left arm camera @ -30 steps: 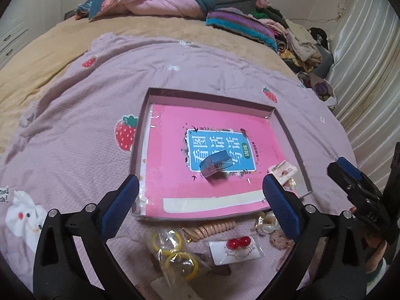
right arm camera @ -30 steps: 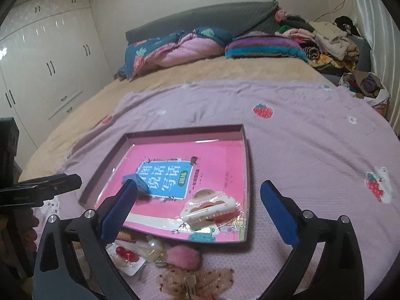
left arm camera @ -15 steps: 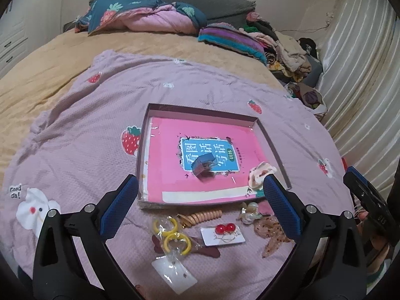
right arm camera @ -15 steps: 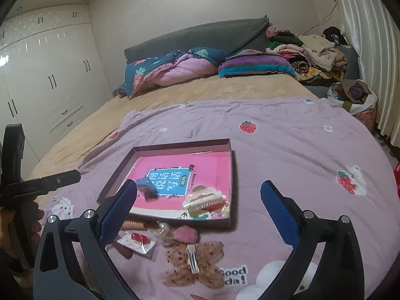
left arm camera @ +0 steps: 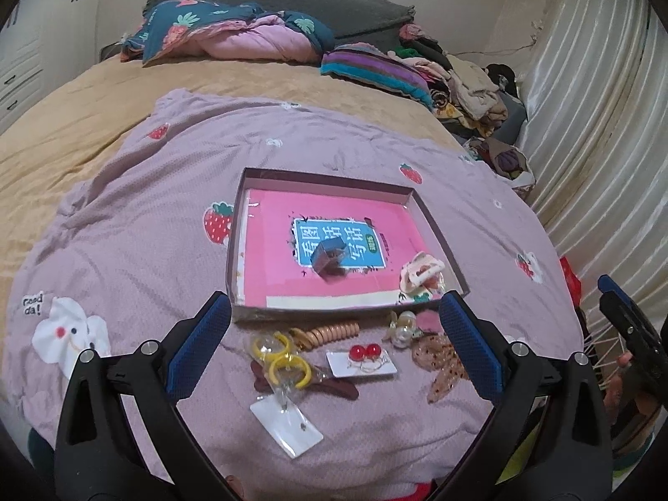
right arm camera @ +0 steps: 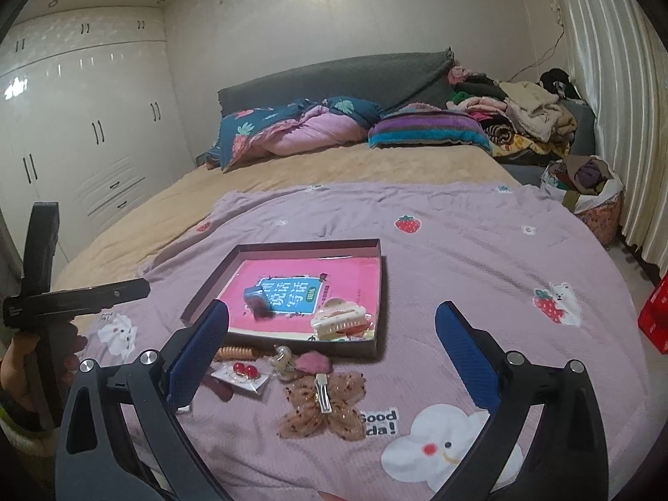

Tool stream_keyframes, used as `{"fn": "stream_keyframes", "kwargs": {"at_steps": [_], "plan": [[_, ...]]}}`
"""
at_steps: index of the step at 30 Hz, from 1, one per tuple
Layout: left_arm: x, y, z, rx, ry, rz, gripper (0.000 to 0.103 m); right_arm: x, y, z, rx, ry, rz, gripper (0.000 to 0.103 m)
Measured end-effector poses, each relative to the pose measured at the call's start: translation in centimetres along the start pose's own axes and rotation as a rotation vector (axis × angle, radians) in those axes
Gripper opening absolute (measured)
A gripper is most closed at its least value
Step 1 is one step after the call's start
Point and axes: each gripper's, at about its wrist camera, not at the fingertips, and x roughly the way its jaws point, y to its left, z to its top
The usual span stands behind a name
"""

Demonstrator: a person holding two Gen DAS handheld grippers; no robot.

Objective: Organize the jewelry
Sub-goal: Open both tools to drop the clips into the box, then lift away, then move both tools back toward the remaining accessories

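We hold the left gripper [left arm camera: 334, 346] above the near edge of the bed, its blue-padded fingers [left arm camera: 199, 345] spread wide with nothing between them. The right gripper [right arm camera: 332, 350] hangs the same way, fingers [right arm camera: 465, 357] wide apart and empty.

Our landmark is the shallow box tray [left arm camera: 236, 250] lying on the lilac strawberry blanket [left arm camera: 125, 259]. Inside the tray a pink book [left arm camera: 275, 267] covers the floor; on the book's middle sits a small blue box [left arm camera: 327, 252] (it looks open, though blur leaves this unsure). In the tray's near right corner lies a cream claw hair clip [left arm camera: 419, 271].

The rest of the jewelry lies on the blanket just outside the tray's near wall. Closest to the wall are a tan spiral hair tie [left arm camera: 330, 330], a pearl piece [left arm camera: 401, 327] and a pink pom-pom [right arm camera: 312, 362]. Nearer to us than those are yellow rings [left arm camera: 284, 361] in a clear packet, red bead earrings on a white card [left arm camera: 364, 358], a dark red clip [left arm camera: 334, 386] partly under the packet, and a brown mesh bow clip [right arm camera: 323, 403]. A white card [left arm camera: 288, 421] lies farthest from the tray.
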Motion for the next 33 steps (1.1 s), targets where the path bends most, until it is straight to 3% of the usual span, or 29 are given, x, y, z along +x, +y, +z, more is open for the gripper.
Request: {"fn": "stream_keyframes", "kwargs": {"at_steps": [16, 33], "plan": [[-0.4, -1.6, -3.5, 0.071, 0.045, -0.002, 0.093, -1.9, 0.7, -1.8, -0.01, 0.013, 0.004, 0.099], [0.8, -1.9, -6.7, 0.108, 0.114, 0.007, 0.093, -1.0, 1.5, -5.3, -0.039, 0.111, 0.013, 0.099]]}}
